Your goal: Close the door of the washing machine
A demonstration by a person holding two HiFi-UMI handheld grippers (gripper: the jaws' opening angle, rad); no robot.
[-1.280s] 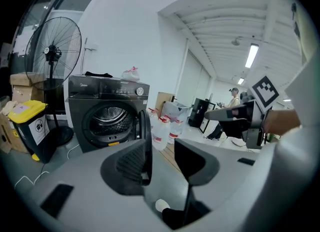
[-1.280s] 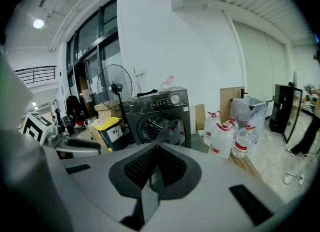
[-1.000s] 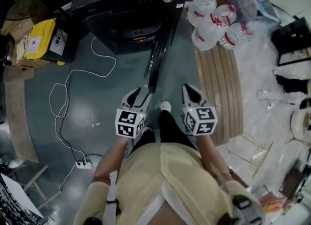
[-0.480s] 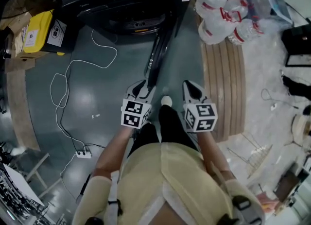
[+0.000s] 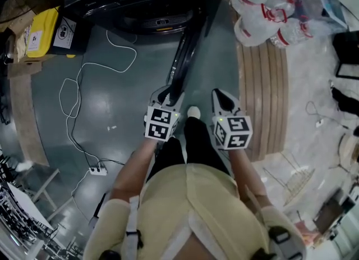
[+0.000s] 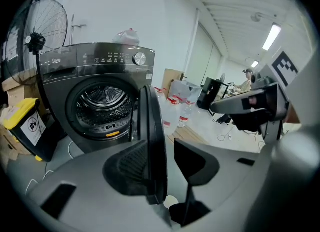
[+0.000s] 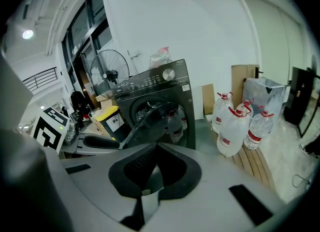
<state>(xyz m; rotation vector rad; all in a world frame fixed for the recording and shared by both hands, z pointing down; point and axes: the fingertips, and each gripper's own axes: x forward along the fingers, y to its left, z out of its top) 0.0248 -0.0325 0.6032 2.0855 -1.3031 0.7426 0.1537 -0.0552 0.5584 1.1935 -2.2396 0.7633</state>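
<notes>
The left gripper (image 5: 170, 95) has come forward over the last second and now reaches the free edge of the door (image 5: 184, 56), which before lay just ahead of its tips. The washer (image 5: 140, 6) has slid up the head view, so the person has stepped closer. That sets the tool to swing the door shut, a step I judge not yet begun: the door stands wide open, edge-on, straight ahead of this gripper. The left gripper view adds what the head view cannot: the jaws stand apart with the door's edge between them, close against the left pad (image 6: 132, 166) and clear of the right, so nothing is clamped. The right gripper (image 5: 220, 97), just right of the door, has its jaws together on nothing. Only its view shows the door's glass face and the bottles (image 7: 232, 126) to its right.
</notes>
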